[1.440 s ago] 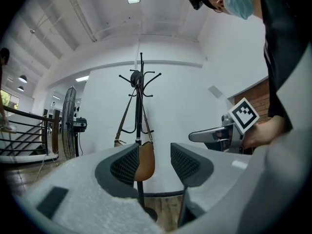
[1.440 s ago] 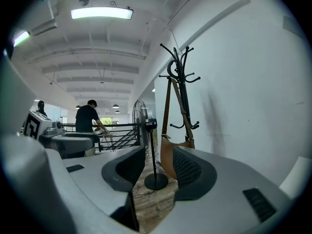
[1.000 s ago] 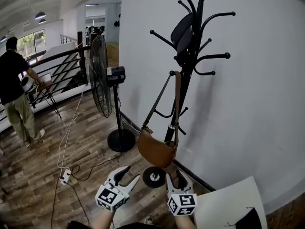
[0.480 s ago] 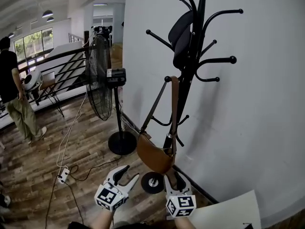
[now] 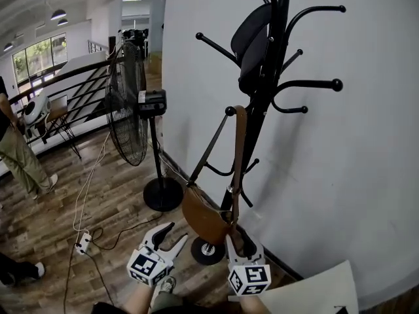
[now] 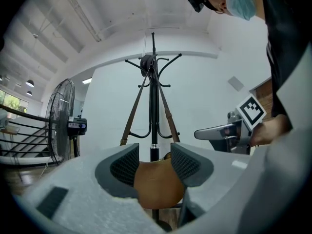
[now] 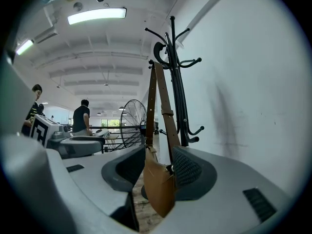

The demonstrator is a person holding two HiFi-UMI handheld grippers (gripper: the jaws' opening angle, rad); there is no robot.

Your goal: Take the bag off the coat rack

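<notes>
**Operator:** What is the status of the removal?

**Technician:** Not started. The bag (image 5: 204,216) hangs low on the coat rack (image 5: 275,57), with its strap (image 5: 239,149) looped over a ball-tipped peg (image 5: 230,111) partway up the post. The strap has yet to be lifted clear of that peg, so the whole task remains.

**Operator:** What is the gripper condition?

**Technician:** The left gripper (image 5: 177,233) has its jaws wide apart and holds nothing; the bag shows beyond the gap. The right gripper (image 5: 238,242) sits just under the bag, its jaws also apart. In the right gripper view the pouch hangs in the gap close to one pad, but the pads are not clamped on it.

**Operator:** What about materials?

**Technician:** The bag is a tan, smooth, leather-like crescent pouch with a flat strap. The rack is black tube with curved arms, knob ends and a round base (image 5: 208,250). The pads are dark and cross-hatched — probably rubber.
</notes>
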